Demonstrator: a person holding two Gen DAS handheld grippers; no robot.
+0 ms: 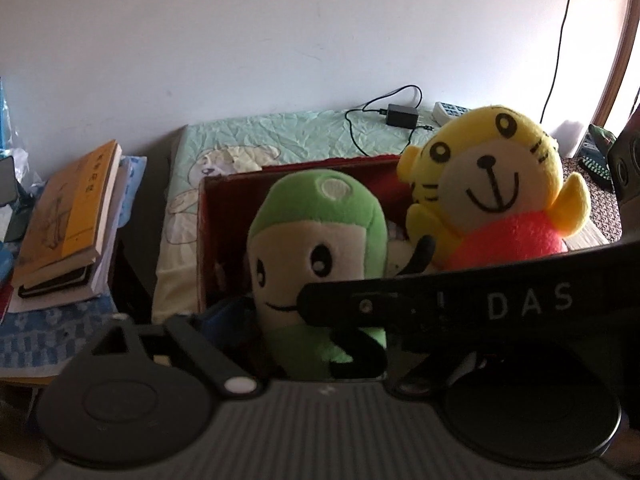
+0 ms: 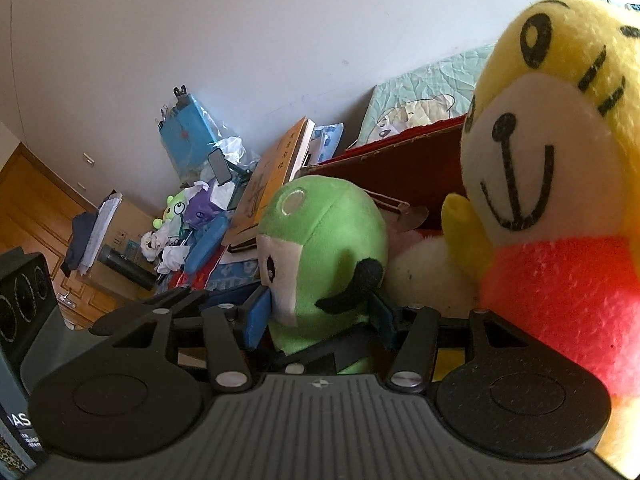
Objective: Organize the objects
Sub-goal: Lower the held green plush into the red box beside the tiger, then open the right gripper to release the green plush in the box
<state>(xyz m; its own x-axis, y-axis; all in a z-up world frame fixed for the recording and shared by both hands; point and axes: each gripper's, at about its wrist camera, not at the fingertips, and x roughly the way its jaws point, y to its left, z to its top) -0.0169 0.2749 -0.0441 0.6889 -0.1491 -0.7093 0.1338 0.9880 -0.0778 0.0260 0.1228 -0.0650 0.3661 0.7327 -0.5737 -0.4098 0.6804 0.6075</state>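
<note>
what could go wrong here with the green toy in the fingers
The right gripper pinches only the lower body of the green plush; being soft, it could slip or flop. The yellow tiger plush stands close beside it in the red box and may get knocked over.

The right gripper [image 2: 320, 316] has its blue-padded fingers [image 2: 257, 316] closed on either side of the green plush toy [image 2: 324, 248], gripping its lower body. The left gripper's [image 1: 296, 344] view is crossed by the right gripper's black body; its finger spread cannot be judged.
</note>
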